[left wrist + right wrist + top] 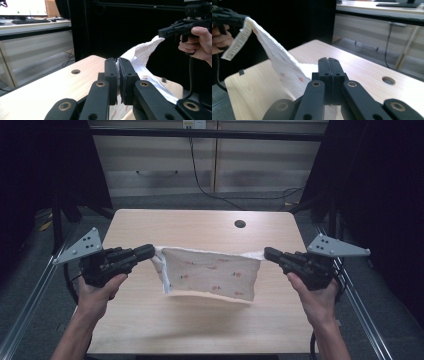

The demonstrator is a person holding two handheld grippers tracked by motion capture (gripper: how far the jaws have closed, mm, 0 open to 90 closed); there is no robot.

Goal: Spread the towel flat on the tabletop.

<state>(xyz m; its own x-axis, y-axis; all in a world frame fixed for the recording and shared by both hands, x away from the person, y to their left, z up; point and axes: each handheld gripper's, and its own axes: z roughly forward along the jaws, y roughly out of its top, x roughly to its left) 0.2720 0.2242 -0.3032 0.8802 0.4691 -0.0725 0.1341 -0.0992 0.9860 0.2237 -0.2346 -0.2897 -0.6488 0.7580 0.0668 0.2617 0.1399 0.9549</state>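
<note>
Cloth, a small white towel with tiny red flowers point(210, 272), hangs in the air above the light wooden desk point(150, 315). The left hand-held gripper point(150, 252) and right hand-held gripper point(268, 253) each pinch one top corner.

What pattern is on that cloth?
Cream cloth with small red sprigs, best in the high view.
</note>
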